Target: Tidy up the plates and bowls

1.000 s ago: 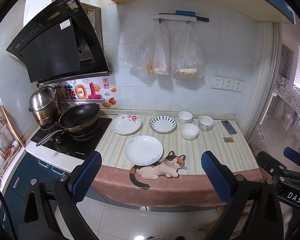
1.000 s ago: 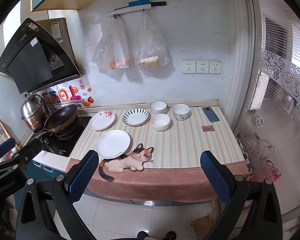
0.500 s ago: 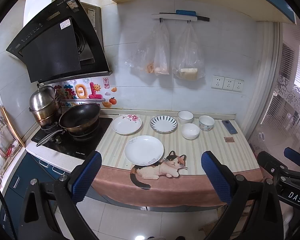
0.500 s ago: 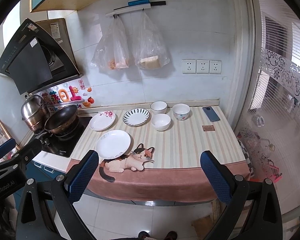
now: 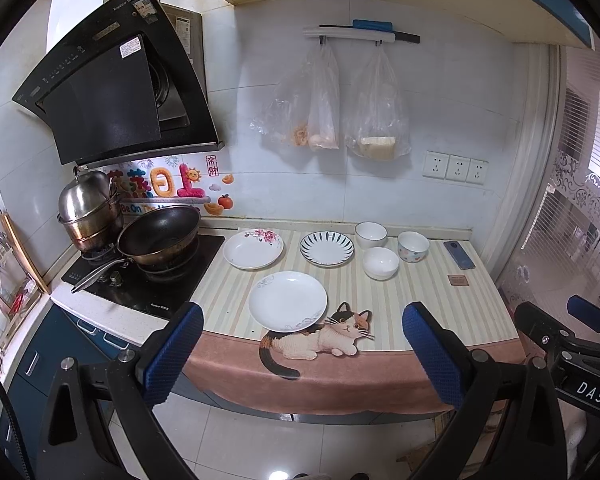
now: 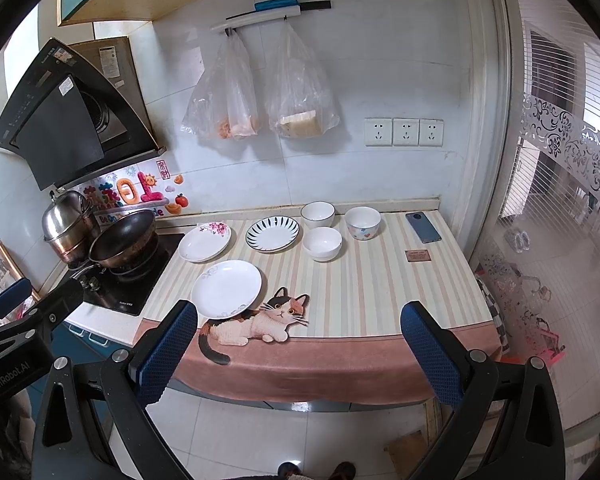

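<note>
On the striped counter lie a plain white plate [image 5: 287, 301] near the front, a floral plate [image 5: 253, 249] and a blue-striped plate [image 5: 327, 248] behind it. Three bowls stand to the right: a white one [image 5: 381, 263], a rimmed one [image 5: 371, 235] and a patterned one [image 5: 413, 246]. The same dishes show in the right wrist view: white plate [image 6: 227, 289], floral plate [image 6: 205, 241], striped plate [image 6: 272, 234], bowls [image 6: 322, 243] [image 6: 317, 215] [image 6: 362, 223]. My left gripper [image 5: 302, 354] and right gripper [image 6: 298, 354] are both open, empty, and held back from the counter's front edge.
A wok [image 5: 158, 236] and steel pots [image 5: 88, 210] sit on the stove at the left. A phone [image 5: 459, 255] and a small brown square [image 5: 457, 280] lie at the counter's right. Plastic bags [image 5: 374, 112] hang on the wall. A cat picture [image 5: 320, 336] decorates the cloth's front.
</note>
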Demonstrator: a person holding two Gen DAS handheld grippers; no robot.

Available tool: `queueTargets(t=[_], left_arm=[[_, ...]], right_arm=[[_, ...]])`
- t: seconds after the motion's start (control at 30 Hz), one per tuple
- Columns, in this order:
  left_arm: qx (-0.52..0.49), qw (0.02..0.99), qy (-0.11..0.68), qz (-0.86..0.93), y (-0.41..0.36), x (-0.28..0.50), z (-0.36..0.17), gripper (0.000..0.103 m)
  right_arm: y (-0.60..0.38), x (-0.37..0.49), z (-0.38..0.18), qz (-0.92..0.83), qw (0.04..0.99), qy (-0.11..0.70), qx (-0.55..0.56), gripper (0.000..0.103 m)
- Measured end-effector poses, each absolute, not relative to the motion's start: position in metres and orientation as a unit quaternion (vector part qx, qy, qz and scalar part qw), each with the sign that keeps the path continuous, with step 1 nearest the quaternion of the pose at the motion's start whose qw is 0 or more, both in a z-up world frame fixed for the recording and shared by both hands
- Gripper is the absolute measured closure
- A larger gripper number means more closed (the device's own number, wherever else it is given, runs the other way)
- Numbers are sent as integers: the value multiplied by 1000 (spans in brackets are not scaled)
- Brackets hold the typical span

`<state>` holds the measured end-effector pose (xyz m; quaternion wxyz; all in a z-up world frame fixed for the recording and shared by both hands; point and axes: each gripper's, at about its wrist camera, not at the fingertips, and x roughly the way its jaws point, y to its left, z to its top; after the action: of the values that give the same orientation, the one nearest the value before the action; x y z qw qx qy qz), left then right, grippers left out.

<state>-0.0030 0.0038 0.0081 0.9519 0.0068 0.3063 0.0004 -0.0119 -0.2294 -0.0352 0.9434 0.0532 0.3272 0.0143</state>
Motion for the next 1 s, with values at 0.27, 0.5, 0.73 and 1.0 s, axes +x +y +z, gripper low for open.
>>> queueTargets(t=[0.27, 0.5, 0.73, 1.0], left_arm=[[6, 952, 306, 1, 5, -3, 8, 1], [5, 952, 307, 0, 5, -2, 8, 1], [6, 952, 306, 1, 6, -3, 7, 1], [1, 951, 311, 2, 13, 5, 1, 1]], right_arm=[[-231, -10, -38, 16, 943, 327, 55, 0], [-233, -9, -38, 17, 943, 327, 55, 0], [-233, -9, -39, 17, 943, 327, 56, 0], [-228, 0, -43, 22, 942, 330, 57, 0]])
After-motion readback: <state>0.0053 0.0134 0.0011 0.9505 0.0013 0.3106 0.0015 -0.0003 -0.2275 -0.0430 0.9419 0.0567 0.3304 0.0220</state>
